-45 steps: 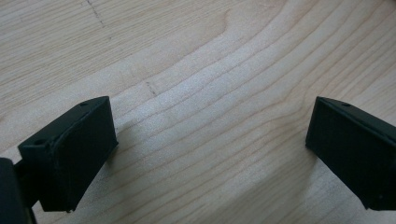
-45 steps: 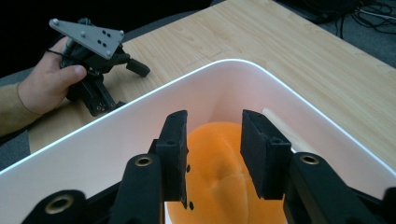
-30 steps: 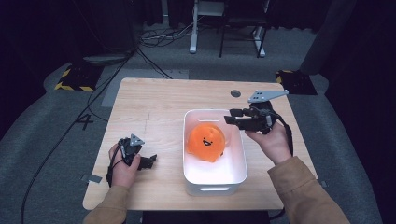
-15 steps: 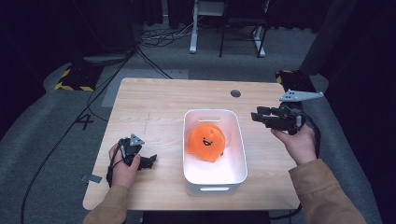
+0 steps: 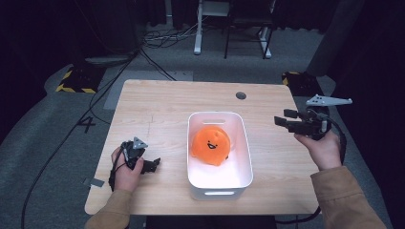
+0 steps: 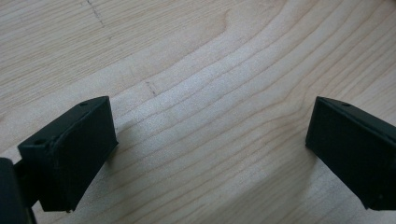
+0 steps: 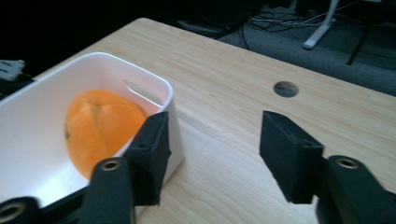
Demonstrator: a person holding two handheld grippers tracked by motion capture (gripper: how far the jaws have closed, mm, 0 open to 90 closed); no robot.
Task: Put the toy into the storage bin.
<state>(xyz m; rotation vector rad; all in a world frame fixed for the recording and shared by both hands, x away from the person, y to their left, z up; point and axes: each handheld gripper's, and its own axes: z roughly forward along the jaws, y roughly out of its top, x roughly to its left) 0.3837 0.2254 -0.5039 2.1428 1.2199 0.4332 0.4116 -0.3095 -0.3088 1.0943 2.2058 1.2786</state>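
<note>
So, one round orange plush toy [image 5: 211, 144] sits inside one white plastic bin [image 5: 244, 143]. Both claws spread and empty: right gripper [image 5: 282, 121], just opened, beside the bin; left gripper [image 5: 152, 164] resting on the wooden table [image 5: 162, 105].

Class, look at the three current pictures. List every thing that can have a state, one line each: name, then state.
Orange plush toy: lying in the tub, face up, not gripped.
White tub: upright on the table, open top, holding the toy.
Left gripper: open, nothing between its jaws, low over bare wood.
Right gripper: open and empty, its jaws have just been opening, off to the tub's right.
Table: bearing the tub.
</note>
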